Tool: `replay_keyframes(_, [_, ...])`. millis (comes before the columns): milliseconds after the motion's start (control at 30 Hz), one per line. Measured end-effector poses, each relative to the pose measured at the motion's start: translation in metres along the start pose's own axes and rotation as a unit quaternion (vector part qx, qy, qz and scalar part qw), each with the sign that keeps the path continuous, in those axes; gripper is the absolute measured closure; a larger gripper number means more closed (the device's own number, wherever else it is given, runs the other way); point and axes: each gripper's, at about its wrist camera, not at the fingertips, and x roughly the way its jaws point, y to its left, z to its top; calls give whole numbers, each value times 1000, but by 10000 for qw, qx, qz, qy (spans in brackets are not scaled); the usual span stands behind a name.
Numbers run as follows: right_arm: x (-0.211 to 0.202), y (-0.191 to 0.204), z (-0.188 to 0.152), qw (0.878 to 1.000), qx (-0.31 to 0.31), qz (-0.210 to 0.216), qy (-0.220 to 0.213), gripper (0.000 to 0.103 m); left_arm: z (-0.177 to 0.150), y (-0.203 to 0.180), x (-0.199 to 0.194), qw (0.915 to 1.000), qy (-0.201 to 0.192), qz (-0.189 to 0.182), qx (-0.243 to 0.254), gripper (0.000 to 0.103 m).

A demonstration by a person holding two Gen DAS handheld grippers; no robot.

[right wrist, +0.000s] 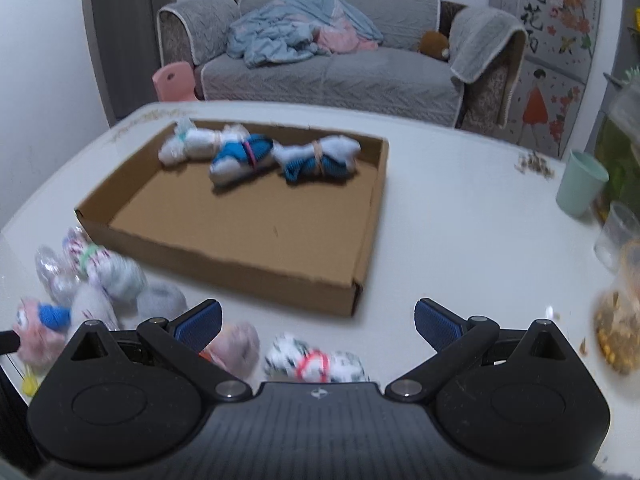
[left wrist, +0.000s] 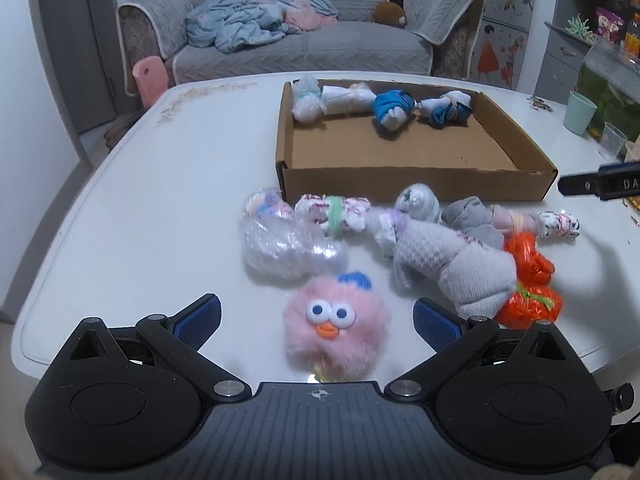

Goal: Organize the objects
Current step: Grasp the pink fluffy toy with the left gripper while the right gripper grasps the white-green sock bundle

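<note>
The left tool is wide open and holds nothing. A fluffy pink toy bird sits on the white counter between its fingers, not touched. The right tool is wide open too, empty, above a spotted sock bundle. More bundles lie just past the bird. Farther back, the cardboard box holds four sock bundles along its far wall.

The decorated cabinet door bore the Chinese characters "桃花", a third below unclear. The right gripper showed "DA", cut off.
</note>
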Motion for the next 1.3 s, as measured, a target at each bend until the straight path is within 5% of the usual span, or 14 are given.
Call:
replay_keyframes(400, [27, -9, -25, 9966, 731, -264, 259, 1, -12, 0, 38, 9998, -27, 155, 93, 0])
replay_keyframes(800, [41, -9, -38, 9944, 860, -455, 412, 1, -20, -1, 53, 9995, -114, 189, 243, 2])
replay_keyframes(1300, [39, -5, -39, 9967, 573, -464, 331, 13, -20, 7, 59, 9999, 21, -26, -134, 0])
